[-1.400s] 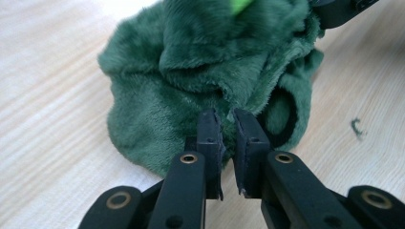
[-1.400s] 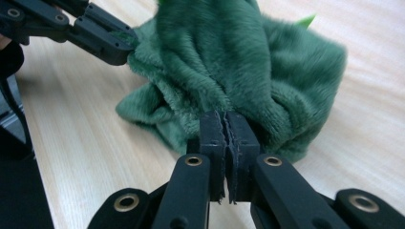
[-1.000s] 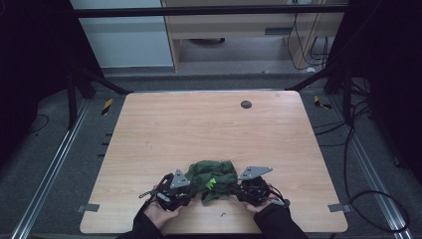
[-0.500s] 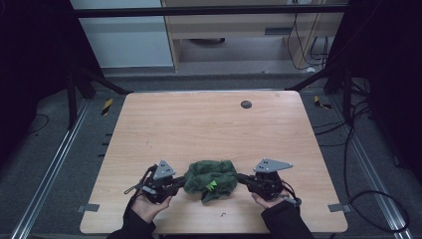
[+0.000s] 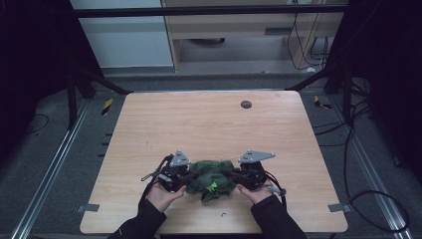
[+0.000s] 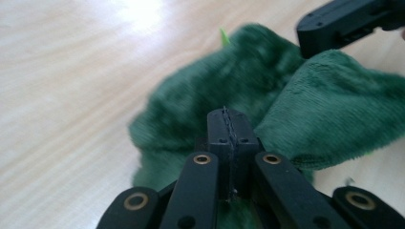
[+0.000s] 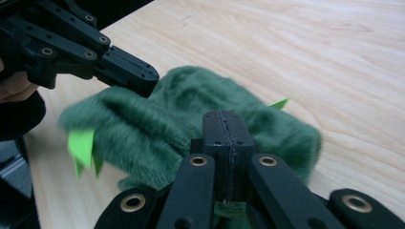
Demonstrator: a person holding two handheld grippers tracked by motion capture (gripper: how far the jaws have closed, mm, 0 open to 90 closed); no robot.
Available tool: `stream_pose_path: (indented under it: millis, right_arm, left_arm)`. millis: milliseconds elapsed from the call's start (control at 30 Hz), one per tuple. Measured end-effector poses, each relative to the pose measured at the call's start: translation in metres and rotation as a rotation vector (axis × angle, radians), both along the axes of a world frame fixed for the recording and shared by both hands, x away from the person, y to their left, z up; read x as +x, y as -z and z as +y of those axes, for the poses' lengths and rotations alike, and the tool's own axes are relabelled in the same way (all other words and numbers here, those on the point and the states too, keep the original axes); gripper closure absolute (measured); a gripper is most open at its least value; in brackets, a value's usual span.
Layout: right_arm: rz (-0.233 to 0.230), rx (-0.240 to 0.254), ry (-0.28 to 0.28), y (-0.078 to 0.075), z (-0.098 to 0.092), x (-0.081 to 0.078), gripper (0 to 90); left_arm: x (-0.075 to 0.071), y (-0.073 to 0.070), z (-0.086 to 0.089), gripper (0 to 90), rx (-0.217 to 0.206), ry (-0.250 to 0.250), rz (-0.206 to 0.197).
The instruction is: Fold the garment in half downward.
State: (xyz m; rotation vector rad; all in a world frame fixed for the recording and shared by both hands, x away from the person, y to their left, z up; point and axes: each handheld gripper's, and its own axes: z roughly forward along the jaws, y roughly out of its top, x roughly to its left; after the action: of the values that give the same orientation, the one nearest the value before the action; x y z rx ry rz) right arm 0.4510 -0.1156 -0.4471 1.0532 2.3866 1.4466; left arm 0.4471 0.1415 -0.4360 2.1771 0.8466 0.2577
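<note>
A dark green fuzzy towel (image 5: 211,178) with bright green tags lies crumpled near the light wooden table's (image 5: 209,124) front edge.

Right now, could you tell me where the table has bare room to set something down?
The whole far stretch between the green cloth and the dark disc is bare, as are both side margins. The near-middle edge is crowded by cloth, left gripper and right gripper.

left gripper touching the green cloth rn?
Touching. In the left gripper view the left gripper has its fingers pressed together, green cloth bunching from between them.
</note>
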Motion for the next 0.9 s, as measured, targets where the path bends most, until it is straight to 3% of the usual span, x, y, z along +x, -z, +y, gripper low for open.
stream_pose_path:
  millis: [100, 233, 400, 500, 600, 733, 800, 900]
  right_arm:
    - [0.013, -0.024, -0.020, 0.004, -0.001, -0.006, 90.0]
    - [0.023, -0.030, -0.024, 0.008, -0.005, -0.012, 90.0]
    - [0.038, -0.052, -0.029, 0.013, -0.008, -0.017, 90.0]
    - [0.036, -0.063, -0.033, 0.015, -0.005, -0.018, 89.7]
    - [0.016, -0.046, -0.026, 0.011, -0.008, -0.018, 88.2]
    - [-0.017, -0.029, 0.006, 0.007, -0.014, -0.017, 85.0]
    - [-0.043, -0.021, 0.050, 0.004, -0.021, -0.015, 79.1]
    - [-0.060, -0.028, 0.102, 0.004, -0.030, -0.010, 70.2]
  left_arm:
    - [-0.014, 0.006, 0.000, 89.7, 0.018, 0.029, 0.008]
    - [-0.022, 0.009, 0.000, 89.6, 0.031, 0.042, 0.010]
    - [-0.027, 0.015, 0.000, 86.9, 0.041, 0.052, 0.022]
    - [-0.028, 0.016, 0.000, 84.1, 0.053, 0.044, 0.006]
    - [-0.026, 0.011, 0.011, 73.6, 0.046, -0.002, -0.031]
    - [-0.023, 0.009, 0.024, 64.7, 0.042, -0.057, -0.050]
    - [-0.019, 0.009, 0.038, 59.8, 0.053, -0.107, -0.070]
    - [-0.014, 0.011, 0.053, 51.6, 0.052, -0.153, -0.068]
